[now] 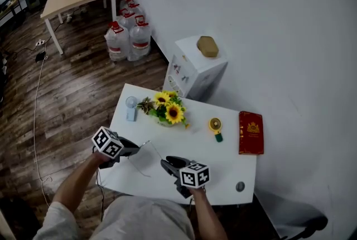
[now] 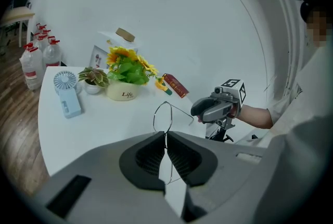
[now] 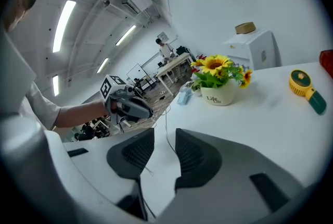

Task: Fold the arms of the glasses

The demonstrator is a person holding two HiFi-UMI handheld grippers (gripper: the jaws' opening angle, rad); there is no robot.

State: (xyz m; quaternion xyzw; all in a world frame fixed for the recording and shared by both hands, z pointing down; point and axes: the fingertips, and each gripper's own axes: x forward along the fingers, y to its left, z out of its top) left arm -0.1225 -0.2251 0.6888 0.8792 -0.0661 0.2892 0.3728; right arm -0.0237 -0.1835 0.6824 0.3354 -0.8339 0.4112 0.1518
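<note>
white table below — left gripper jaws clamped on glasses; right gripper jaws apart — glasses arm between them.

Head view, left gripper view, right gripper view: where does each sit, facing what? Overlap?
Head view: on the person's head, steeply down at the white table; both forearms, left gripper and right gripper show.
Left gripper view: rides the left gripper, looks along its jaws, shut on the glasses, toward the wall; right gripper and hand show.
Right gripper view: rides the right gripper, along its open jaws astride a glasses arm, toward the room; left gripper shows.
Shared: all see glasses and sunflowers.
</note>
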